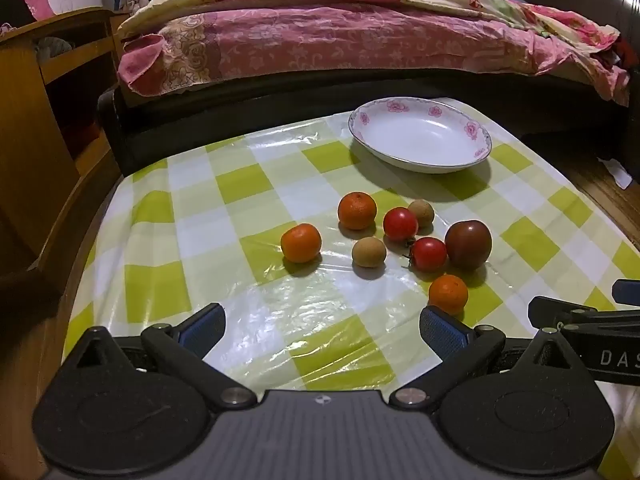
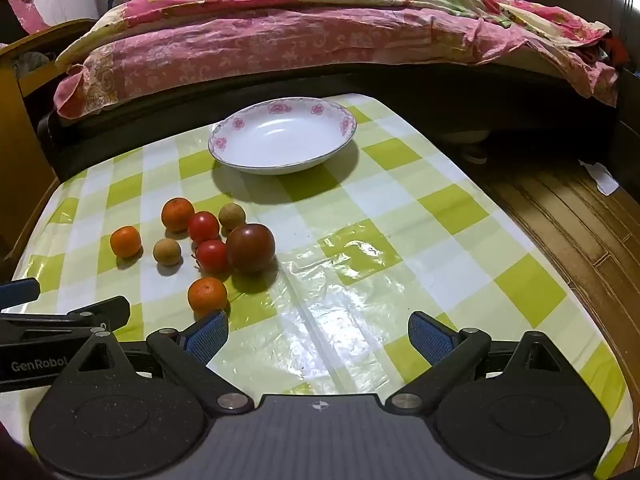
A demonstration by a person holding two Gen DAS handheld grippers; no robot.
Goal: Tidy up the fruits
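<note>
A green-and-white checked tablecloth (image 1: 192, 216) is lying under the tool. Straight ahead, a bed (image 1: 360, 88) is carrying a rumpled pink floral quilt (image 1: 340, 40). Wooden furniture (image 1: 52, 92) is standing ahead-left; plank flooring (image 2: 560, 216) is showing ahead-right.

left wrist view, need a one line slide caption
Open left gripper faces eight loose fruits near an empty floral plate on a checked tablecloth.
</note>
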